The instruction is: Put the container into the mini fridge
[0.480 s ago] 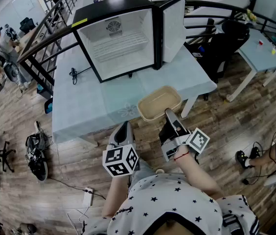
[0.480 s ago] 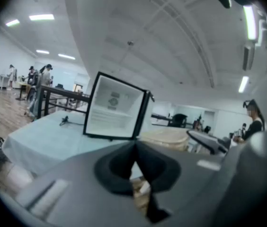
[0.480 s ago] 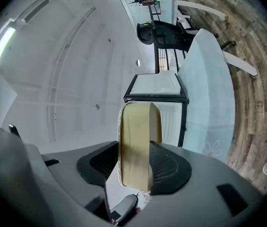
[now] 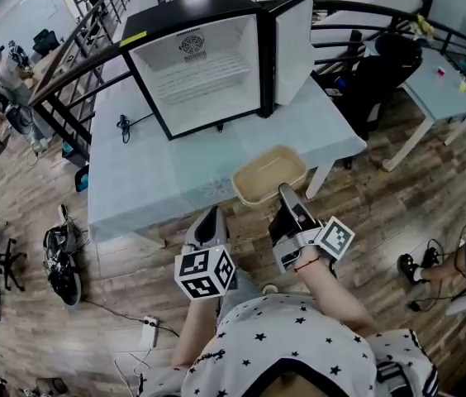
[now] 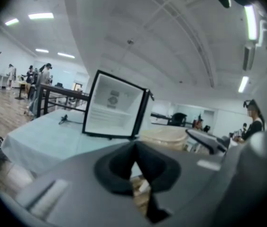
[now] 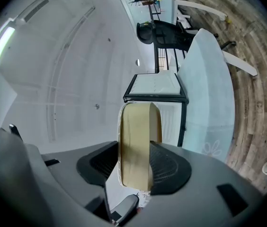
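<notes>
Fingers (image 6: 171,167) of our right gripper (image 4: 287,195) clamp the smooth beige round-cornered container (image 4: 270,174) at the table's (image 4: 134,180) near edge; left gripper (image 4: 210,217) fingers together, mini fridge (image 4: 204,69) open beyond.

Tan rounded-rectangular plastic container (image 4: 270,174) is showing plain beige. Black boxy mini fridge (image 4: 204,69) is showing white inside. Pale blue-green tablecloth (image 4: 134,180) is carrying a faint flower print. Grey left gripper (image 4: 210,215) & grey right gripper (image 4: 286,192) are carrying b/w square-marker cubes. White shirt (image 4: 282,337) is showing black stars. Plank floor (image 4: 398,213) is showing brown wood grain.
</notes>
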`<action>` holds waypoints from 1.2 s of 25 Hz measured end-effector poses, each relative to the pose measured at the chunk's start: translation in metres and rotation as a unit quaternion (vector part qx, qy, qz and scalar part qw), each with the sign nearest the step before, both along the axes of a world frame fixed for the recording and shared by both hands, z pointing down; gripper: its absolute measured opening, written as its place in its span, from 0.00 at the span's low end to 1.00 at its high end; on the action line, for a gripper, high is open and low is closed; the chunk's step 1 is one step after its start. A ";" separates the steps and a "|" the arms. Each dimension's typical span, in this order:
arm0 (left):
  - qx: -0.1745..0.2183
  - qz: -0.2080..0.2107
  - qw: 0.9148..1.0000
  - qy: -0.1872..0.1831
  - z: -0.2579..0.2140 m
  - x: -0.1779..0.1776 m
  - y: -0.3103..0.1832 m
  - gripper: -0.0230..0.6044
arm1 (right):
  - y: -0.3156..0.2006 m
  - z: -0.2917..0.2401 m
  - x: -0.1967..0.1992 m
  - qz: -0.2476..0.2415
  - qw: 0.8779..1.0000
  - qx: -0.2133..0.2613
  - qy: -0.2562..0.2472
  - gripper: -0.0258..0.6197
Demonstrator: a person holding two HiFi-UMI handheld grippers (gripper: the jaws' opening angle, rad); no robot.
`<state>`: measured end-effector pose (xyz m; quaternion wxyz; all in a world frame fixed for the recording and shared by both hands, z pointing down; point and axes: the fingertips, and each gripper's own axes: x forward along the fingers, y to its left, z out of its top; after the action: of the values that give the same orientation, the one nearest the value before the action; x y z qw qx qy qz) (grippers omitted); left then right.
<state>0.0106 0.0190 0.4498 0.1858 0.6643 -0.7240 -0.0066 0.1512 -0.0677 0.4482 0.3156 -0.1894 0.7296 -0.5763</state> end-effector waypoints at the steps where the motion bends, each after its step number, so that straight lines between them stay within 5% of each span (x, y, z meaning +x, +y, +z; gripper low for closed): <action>1: -0.002 0.001 1.000 0.000 0.001 0.001 0.000 0.05 | 0.000 0.000 0.000 0.001 1.000 0.001 0.000 0.36; 10: -0.015 0.003 1.000 0.002 0.009 0.002 0.003 0.05 | -0.001 -0.005 -0.002 0.004 1.000 0.010 -0.015 0.36; 30: -0.016 -0.006 0.999 0.031 0.010 -0.069 -0.047 0.05 | -0.058 -0.012 -0.070 0.004 1.000 0.000 -0.028 0.36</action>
<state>-0.0581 -0.0280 0.4600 0.2191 0.6559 -0.7221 -0.0165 0.0816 -0.1252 0.4361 0.3382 -0.1763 0.7200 -0.5798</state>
